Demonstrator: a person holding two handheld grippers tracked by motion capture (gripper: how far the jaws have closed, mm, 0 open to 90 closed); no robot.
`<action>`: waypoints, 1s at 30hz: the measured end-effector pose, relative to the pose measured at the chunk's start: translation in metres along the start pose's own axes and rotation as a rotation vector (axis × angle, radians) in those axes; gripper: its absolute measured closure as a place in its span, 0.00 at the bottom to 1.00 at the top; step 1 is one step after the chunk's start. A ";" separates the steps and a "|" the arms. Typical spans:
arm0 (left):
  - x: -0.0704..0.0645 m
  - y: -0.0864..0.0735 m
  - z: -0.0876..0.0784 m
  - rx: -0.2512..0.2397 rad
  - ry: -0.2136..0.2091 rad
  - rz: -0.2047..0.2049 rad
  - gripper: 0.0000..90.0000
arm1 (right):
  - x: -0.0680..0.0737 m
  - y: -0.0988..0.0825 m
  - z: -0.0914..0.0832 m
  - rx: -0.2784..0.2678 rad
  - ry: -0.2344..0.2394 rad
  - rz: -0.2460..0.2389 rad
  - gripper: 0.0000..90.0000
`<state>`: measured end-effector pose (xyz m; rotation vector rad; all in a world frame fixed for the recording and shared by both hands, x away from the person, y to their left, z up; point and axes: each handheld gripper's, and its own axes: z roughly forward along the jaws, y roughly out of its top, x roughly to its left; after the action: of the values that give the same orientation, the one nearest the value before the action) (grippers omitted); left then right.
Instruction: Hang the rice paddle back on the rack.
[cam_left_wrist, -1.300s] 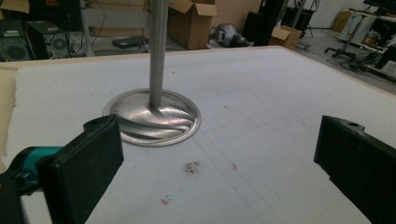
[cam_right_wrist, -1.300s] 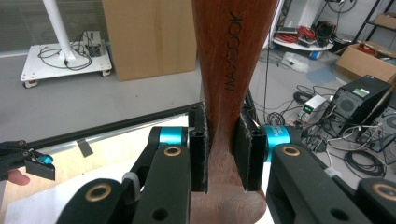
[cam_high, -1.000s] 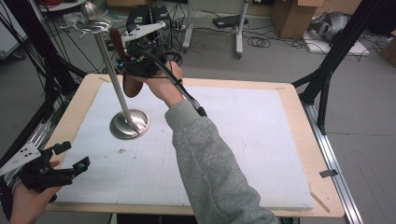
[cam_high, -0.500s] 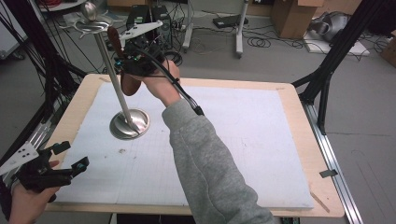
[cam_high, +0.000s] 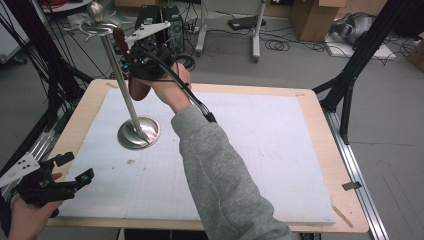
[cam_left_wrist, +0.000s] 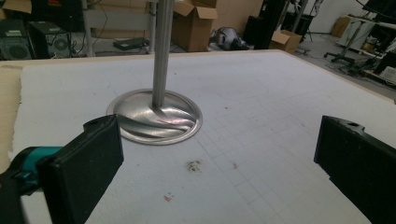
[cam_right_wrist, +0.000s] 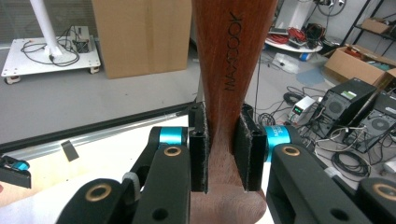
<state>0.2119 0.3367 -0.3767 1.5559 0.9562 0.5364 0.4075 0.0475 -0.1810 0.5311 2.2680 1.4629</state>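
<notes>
wooden utensil (cam_right_wrist: 229, 70), dark brown with letters burned along its handle, sits pinched between the pressed-in jaws of the right gripper (cam_right_wrist: 220, 154); the two black pads squeeze its narrow neck from both sides. in the right gripper view its top and its broad lower end are both cut off by the frame, so its full shape cannot be told. in the high view the utensil (cam_high: 119, 39) is held up by the head of the metal stand (cam_high: 120, 80), above the far left part of the counter (cam_high: 320, 130), with its rounded lower end showing below the hand. whether it touches the hooks at the stand's top is hard to make out, since the right gripper (cam_high: 145, 55) and its grey plate cover that spot.

the stand's round base rests on the white mat (cam_high: 260, 160); in the left gripper view its pole runs out of the top of the picture.

the left gripper (cam_high: 55, 180) lies low at the near left corner, jaws spread wide with nothing between them, the hand partly cut off by the picture's edge.

against the earlier frames, nothing has shifted: both hands, the utensil and the stand keep their places.
</notes>
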 end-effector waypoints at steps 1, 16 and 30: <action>0.000 0.000 0.000 0.000 -0.001 0.002 0.02 | -0.001 0.000 0.001 -0.002 -0.001 -0.004 0.86; 0.002 -0.001 -0.002 0.000 0.005 -0.007 0.02 | -0.002 -0.002 0.008 0.003 0.004 0.004 0.86; 0.003 -0.003 0.001 0.004 0.026 -0.017 0.02 | 0.000 -0.010 0.003 -0.025 0.015 -0.033 0.53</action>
<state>0.2136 0.3381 -0.3805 1.5462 0.9903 0.5444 0.4079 0.0459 -0.1917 0.4744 2.2554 1.4822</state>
